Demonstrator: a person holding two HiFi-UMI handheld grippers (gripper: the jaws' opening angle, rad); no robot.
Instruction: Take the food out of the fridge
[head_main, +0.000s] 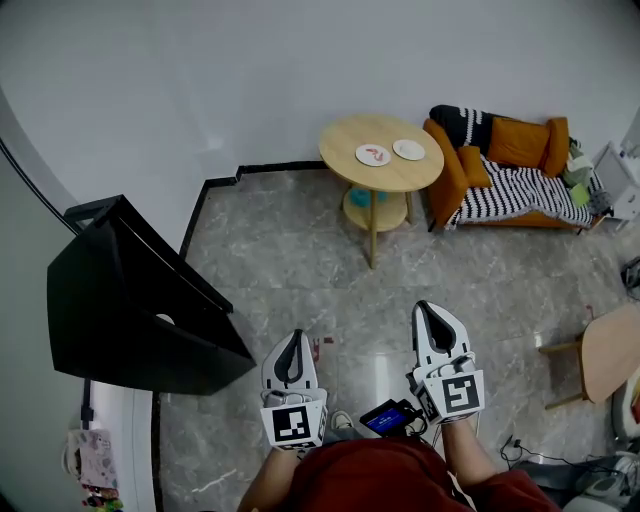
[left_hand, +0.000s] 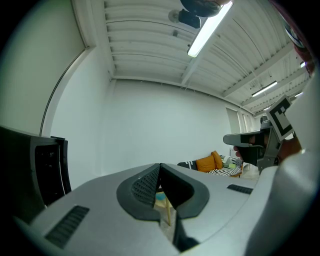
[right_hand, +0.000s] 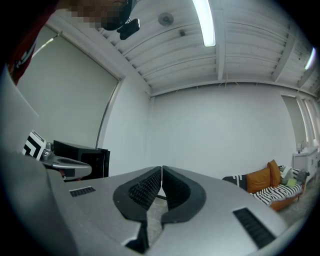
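The left gripper (head_main: 292, 342) and right gripper (head_main: 431, 314) hang near the body, fingers (right_hand: 142, 192) pressed together on nothing. To the left stands the black fridge (head_main: 140, 300), probably shut, its food unseen. Arriving with fingers closed would only knock its door. Beyond, a round worktop (head_main: 345, 140) bears plates (head_main: 373, 154).

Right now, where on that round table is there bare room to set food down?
The round table is bare on its left side and along its near edge. One plate sits mid-table, with a second plate to its right. The floor between the black fridge and the table is open. The sofa is crowded with cushions.
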